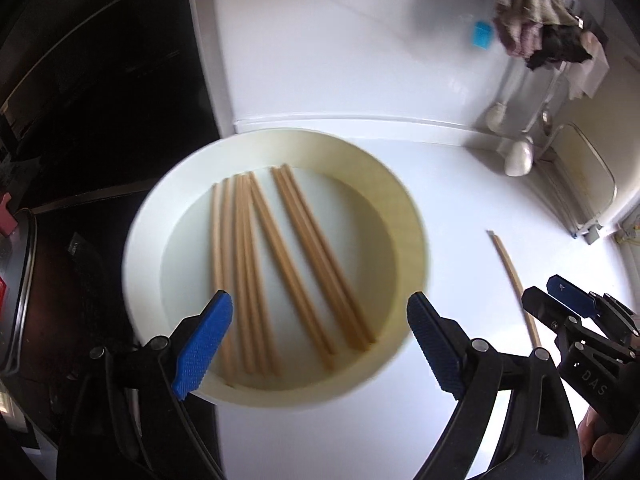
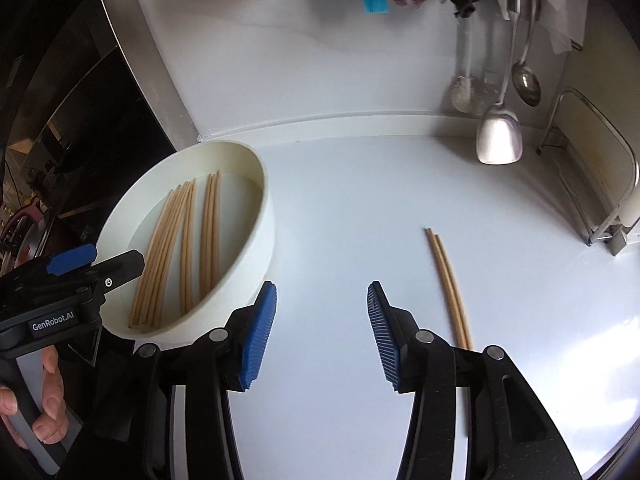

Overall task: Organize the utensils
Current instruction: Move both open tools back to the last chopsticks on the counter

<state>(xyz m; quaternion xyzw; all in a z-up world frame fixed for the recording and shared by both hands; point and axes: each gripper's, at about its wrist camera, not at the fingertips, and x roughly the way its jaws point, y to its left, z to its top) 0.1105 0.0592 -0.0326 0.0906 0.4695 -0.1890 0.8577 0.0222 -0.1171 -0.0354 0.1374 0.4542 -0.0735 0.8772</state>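
Wooden chopsticks [image 1: 256, 264] lie flat in a round white tub [image 1: 412, 216]. Two more chopsticks [image 2: 450, 288] rest side by side on the counter nearby.

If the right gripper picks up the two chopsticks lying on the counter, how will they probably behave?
The pair of chopsticks looks thin and wooden, so probably stiff and light. On the glossy counter they may slide or roll apart when nudged. The open right gripper might catch only one.

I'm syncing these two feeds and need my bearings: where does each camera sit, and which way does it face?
Left wrist: on the left gripper, looking down into the bowl of chopsticks; its open blue fingers and the right gripper at the lower right show.
Right wrist: on the right gripper, over the counter beside the loose chopsticks; its open fingers, the left gripper and a hand show.
Shared: bowl, loose chopsticks, hanging ladles.
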